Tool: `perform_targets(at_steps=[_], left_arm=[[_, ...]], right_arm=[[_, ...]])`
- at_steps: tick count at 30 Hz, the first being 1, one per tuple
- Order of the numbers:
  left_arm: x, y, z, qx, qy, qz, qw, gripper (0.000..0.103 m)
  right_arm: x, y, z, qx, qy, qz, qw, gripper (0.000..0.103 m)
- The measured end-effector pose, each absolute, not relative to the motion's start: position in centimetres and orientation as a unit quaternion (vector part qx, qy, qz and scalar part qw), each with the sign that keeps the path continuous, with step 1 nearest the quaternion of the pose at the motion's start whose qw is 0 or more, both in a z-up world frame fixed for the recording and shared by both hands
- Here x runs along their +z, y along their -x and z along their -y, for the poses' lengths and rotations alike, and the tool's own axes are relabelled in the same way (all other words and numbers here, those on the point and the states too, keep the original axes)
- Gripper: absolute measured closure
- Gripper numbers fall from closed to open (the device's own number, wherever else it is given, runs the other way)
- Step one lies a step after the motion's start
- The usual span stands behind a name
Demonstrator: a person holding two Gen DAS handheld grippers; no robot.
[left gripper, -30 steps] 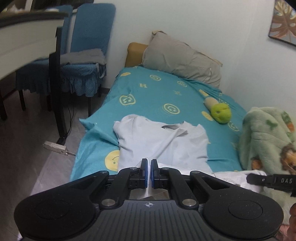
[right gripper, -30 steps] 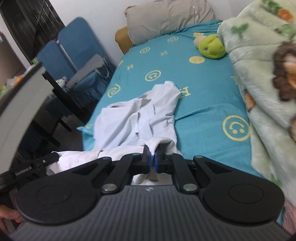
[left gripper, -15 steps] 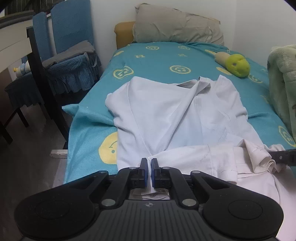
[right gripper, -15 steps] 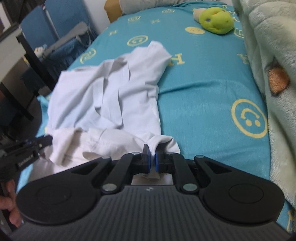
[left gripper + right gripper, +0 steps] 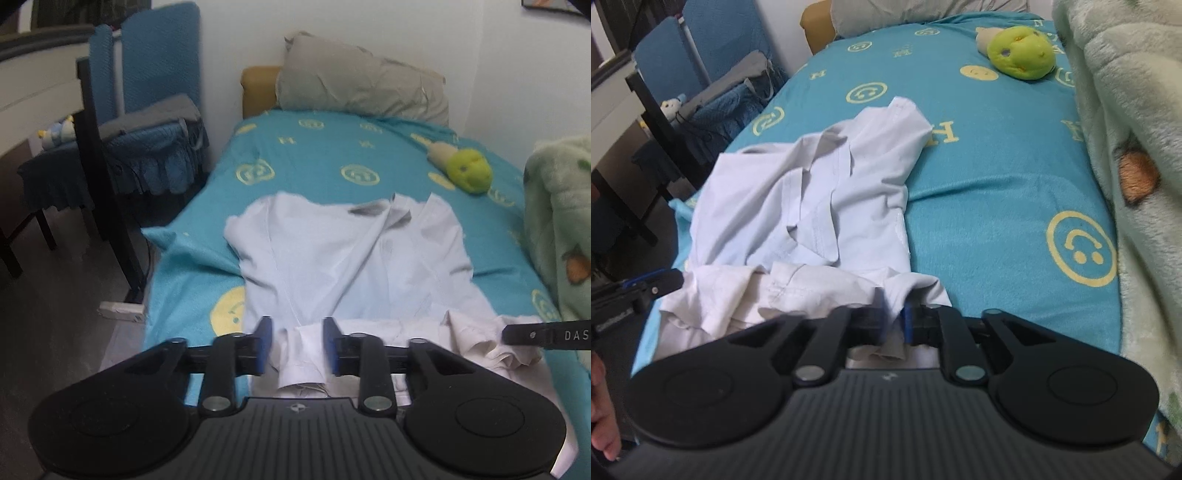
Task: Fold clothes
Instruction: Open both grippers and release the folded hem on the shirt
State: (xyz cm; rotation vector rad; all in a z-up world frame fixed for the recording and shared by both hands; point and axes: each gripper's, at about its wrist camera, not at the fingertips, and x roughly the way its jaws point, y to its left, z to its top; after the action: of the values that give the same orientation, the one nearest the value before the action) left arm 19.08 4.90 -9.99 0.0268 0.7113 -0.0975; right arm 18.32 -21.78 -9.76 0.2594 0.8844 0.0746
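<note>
Nearest us, left claw point(image 5: 297, 345) is spread wide, a bunched fold of the white shirt point(image 5: 354, 258) loose between its fingers. Right claw point(image 5: 894, 325) is blurred; gap looks narrow with shirt hem in it, but we can't tell if it grips. Shirt lies on the teal bed sheet point(image 5: 997, 177), lower edge folded up near us, collar on the far side. Green blanket point(image 5: 1126, 110) flanks the right. Beyond: green plush toy point(image 5: 467, 171), then grey pillow point(image 5: 362, 92) at the wall.
</note>
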Motion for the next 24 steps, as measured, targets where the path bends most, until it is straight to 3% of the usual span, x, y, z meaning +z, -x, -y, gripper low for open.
perform_targets(at_steps=[1, 2, 5, 9, 12, 17, 24], left_arm=[[-9.3, -18.3, -5.1, -0.045, -0.012, -0.336, 0.941, 0.057], [-8.6, -17.5, -5.2, -0.045, -0.011, -0.329, 0.943, 0.056], [-6.5, -14.8, -5.6, -0.048, -0.005, -0.31, 0.949, 0.045], [-3.9, -10.8, -5.9, -0.054, -0.006, -0.265, 0.963, 0.014], [-2.8, -8.5, -5.6, -0.053, -0.015, -0.248, 0.967, 0.002], [-3.5, -6.0, -6.1, -0.09, 0.044, -0.297, 0.95, 0.002], [-8.4, -6.8, -9.5, -0.08, 0.272, -0.434, 0.855, 0.002]], right_arm=[[-9.3, -17.9, 21.9, 0.038, -0.131, -0.417, 0.898, 0.033], [-8.6, -17.2, 21.9, 0.04, -0.137, -0.401, 0.905, 0.014], [-6.1, -14.9, 21.6, 0.052, -0.143, -0.36, 0.92, 0.014], [-3.0, -11.0, 20.7, 0.062, -0.133, -0.311, 0.939, 0.014], [-1.5, -8.5, 20.2, 0.058, -0.117, -0.293, 0.947, 0.014], [-2.2, -6.1, 21.8, 0.06, -0.201, -0.307, 0.928, 0.014], [-6.4, -4.4, 25.4, 0.036, -0.38, -0.373, 0.846, 0.014]])
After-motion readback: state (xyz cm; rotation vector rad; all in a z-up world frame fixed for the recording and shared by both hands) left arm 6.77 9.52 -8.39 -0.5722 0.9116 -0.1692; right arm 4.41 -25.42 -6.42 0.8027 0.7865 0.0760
